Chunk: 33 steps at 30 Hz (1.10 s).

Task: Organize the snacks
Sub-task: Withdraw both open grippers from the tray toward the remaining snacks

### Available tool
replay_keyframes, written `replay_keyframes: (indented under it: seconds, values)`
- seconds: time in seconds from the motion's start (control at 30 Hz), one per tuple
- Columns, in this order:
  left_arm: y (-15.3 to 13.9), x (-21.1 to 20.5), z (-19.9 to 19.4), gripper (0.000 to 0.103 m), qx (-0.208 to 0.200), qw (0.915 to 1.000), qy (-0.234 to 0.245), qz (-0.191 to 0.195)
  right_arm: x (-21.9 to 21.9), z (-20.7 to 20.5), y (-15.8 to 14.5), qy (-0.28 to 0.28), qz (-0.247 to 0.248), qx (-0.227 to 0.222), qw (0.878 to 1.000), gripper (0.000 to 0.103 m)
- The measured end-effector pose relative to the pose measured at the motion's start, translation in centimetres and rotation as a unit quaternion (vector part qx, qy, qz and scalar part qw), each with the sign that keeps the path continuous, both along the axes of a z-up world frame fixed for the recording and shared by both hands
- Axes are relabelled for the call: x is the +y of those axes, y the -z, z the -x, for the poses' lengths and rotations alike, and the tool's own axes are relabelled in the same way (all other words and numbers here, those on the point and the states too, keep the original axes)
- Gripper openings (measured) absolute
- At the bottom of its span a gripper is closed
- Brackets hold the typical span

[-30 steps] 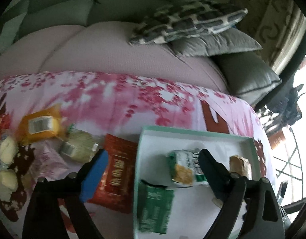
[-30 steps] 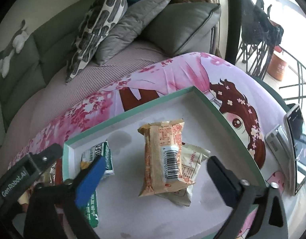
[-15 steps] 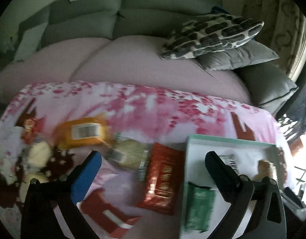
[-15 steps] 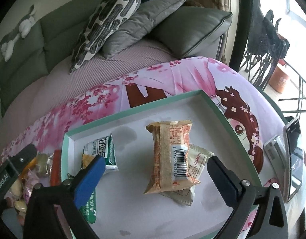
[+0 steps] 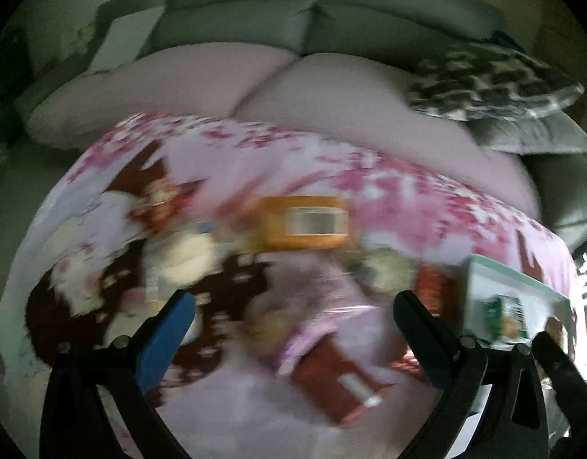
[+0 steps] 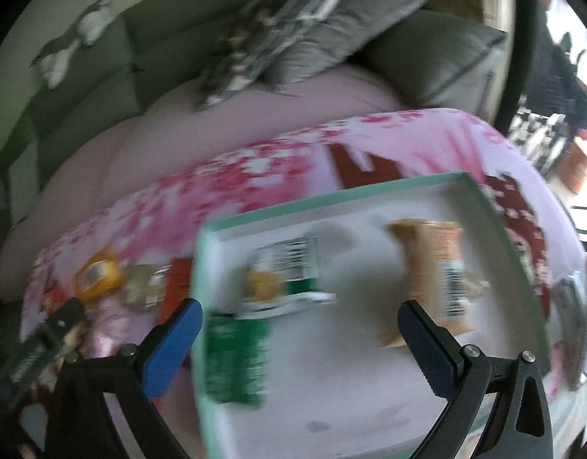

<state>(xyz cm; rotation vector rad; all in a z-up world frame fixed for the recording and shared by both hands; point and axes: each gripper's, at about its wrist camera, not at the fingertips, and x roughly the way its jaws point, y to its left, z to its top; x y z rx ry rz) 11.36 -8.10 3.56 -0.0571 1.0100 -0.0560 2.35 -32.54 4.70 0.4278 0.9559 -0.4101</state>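
Note:
Both views are blurred by motion. My left gripper (image 5: 293,306) is open and empty above loose snacks on the pink floral tablecloth (image 5: 293,153): an orange packet (image 5: 305,223), a pale round pastry (image 5: 186,264), a pink packet (image 5: 312,325), a red packet (image 5: 339,386) and a greenish packet (image 5: 389,271). The white tray with a teal rim (image 6: 331,199) holds a green-and-white packet (image 6: 286,271), a dark green packet (image 6: 236,359) and a tan packet with a barcode (image 6: 439,267). My right gripper (image 6: 299,317) is open and empty over the tray's left half.
A sofa with a mauve seat (image 5: 217,84) and grey and patterned cushions (image 6: 293,34) runs behind the table. The tray (image 5: 485,267) lies at the right edge of the left wrist view. A phone (image 6: 569,317) lies right of the tray. Dark metal furniture (image 6: 561,76) stands at far right.
My left gripper has swung left, off the tray and over the loose snacks; its jaws look a little wider. My right gripper has also shifted left, toward the tray's left half. No snack moved.

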Motion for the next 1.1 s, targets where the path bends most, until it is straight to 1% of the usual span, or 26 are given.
replay_keyframes:
  seconds: [0.2, 0.33, 0.4, 0.5, 0.57, 0.67, 0.8, 0.87, 0.93, 1.03, 1.1]
  values:
    - [0.2, 5.1, 0.5, 0.103, 0.005, 0.9987, -0.045, 0.025, 5.4, -1.7, -1.0, -0.075, 0.006, -0.016, 0.997, 0.103]
    - [0.7, 7.8, 1.0, 0.103, 0.006, 0.9972, -0.069, 0.027, 8.5, -2.3, -1.1, -0.128, -0.012, -0.029, 0.991, 0.103]
    - [1.0, 8.7, 1.2, 0.103, 0.011, 0.9966, -0.078, 0.027, 9.6, -2.4, -0.9, -0.147, -0.025, -0.032, 0.988, 0.103]
    - [1.4, 10.3, 1.5, 0.103, 0.014, 0.9954, -0.087, 0.038, 10.9, -2.9, -0.4, -0.164, -0.04, -0.031, 0.985, 0.103]
    - [1.6, 11.3, 1.6, 0.103, 0.017, 0.9938, -0.098, 0.049, 11.8, -3.2, -0.1, -0.176, -0.044, -0.029, 0.983, 0.103]
    - [2.0, 12.4, 1.4, 0.103, 0.025, 0.9915, -0.106, 0.071, 13.1, -3.6, 0.9, -0.192, -0.04, -0.015, 0.98, 0.103]
    - [3.2, 13.3, 1.2, 0.103, 0.047, 0.9891, -0.104, 0.093, 14.5, -3.9, 1.8, -0.218, -0.008, 0.006, 0.976, 0.103]
    - [3.7, 13.4, 1.0, 0.103, 0.058, 0.989, -0.099, 0.094, 14.9, -3.9, 2.1, -0.226, 0.003, 0.014, 0.974, 0.099]
    - [4.1, 13.1, 0.9, 0.103, 0.071, 0.9896, -0.087, 0.09, 15.2, -4.0, 2.7, -0.238, 0.006, 0.022, 0.971, 0.096]
    - [4.4, 12.4, 0.8, 0.103, 0.083, 0.9916, -0.068, 0.073, 15.7, -4.1, 3.8, -0.253, 0.02, 0.044, 0.966, 0.091]
    - [4.7, 12.1, 0.6, 0.103, 0.089, 0.9922, -0.059, 0.065, 15.9, -4.0, 4.3, -0.259, 0.018, 0.052, 0.964, 0.087]
